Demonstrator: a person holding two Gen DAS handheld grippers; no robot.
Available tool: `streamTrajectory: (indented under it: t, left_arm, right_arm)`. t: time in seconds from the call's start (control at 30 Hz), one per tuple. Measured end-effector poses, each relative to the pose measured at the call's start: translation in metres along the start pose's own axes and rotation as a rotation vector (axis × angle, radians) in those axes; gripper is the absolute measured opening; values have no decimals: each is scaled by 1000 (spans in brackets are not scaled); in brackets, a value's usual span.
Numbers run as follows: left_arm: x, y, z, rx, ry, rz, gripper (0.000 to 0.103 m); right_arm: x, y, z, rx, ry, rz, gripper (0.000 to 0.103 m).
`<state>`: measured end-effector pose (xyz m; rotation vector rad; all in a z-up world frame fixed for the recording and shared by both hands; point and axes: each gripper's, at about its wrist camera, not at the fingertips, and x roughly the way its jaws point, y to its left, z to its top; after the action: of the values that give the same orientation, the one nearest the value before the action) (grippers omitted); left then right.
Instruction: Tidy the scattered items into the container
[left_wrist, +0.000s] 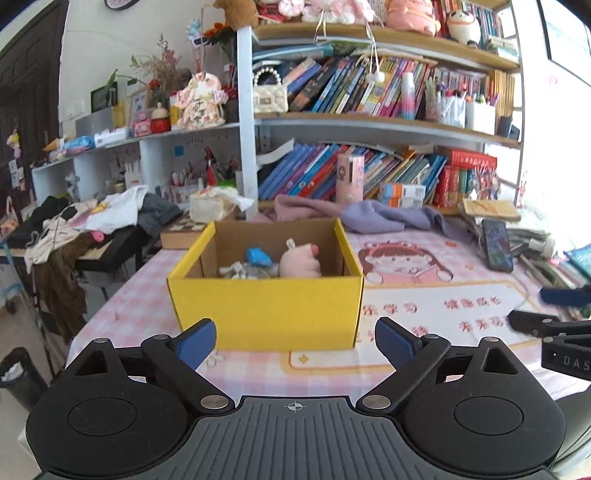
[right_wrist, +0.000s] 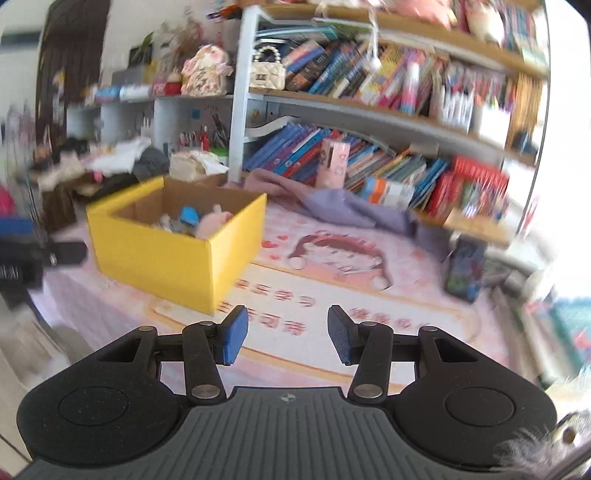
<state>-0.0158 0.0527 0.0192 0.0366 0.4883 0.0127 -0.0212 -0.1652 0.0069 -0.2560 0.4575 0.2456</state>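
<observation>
We see the table (left_wrist: 424, 295) under a pink printed cloth, and on it the yellow box (left_wrist: 266, 299), open top up, long side facing our left gripper (left_wrist: 295, 343), whose jaws gape wide and empty. Our right gripper (right_wrist: 284, 334), part open, holds nothing. A pink plush toy (left_wrist: 299, 262) and a blue item (left_wrist: 258, 256) lie inside the box

**A child's study corner in a home**

This is a lived-in room at home, set up for a child. A desk wears a pink checked cloth (left_wrist: 122, 295) printed with a cartoon girl. At twelve o'clock, shelves (left_wrist: 384, 122) sag with leaning picture books (left_wrist: 354, 88), pen cups (left_wrist: 454, 107) and plush toys (left_wrist: 413, 14). At ten o'clock, crumpled clothes (left_wrist: 110, 210) heap on a side table. A small quilted handbag (left_wrist: 269, 96) sits on the shelf.
</observation>
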Motion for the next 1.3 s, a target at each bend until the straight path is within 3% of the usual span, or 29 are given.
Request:
streamTrajectory:
  t: [0.1,0.4,0.6,0.8,0.93,1.1,1.3]
  left_arm:
    - [1,-2,-4,25,20,16,95]
    - [-4,-9,-17,24,64,44,97]
    - [-3,-10,-21,32,83,50,97]
    - [2,-13,-25,41,118,37,99]
    - [6,-17,-27,46,151,18,100]
    - [12,-17,-30,36,200,16,101]
    - [9,-21,-31,49,196,1,102]
  right_arm:
    - [-1,0,-6,-78,-4,-32,46]
    - [2,-24,-16,176,96,24,46]
    - [-3,-18,-20,164,103,29,46]
    - [-1,-10,-23,125,117,65,56]
    - [1,-12,-25,137,144,56,68]
    - [1,-15,-27,153,163,49,74]
    - [-1,-18,-30,168,183,45,83]
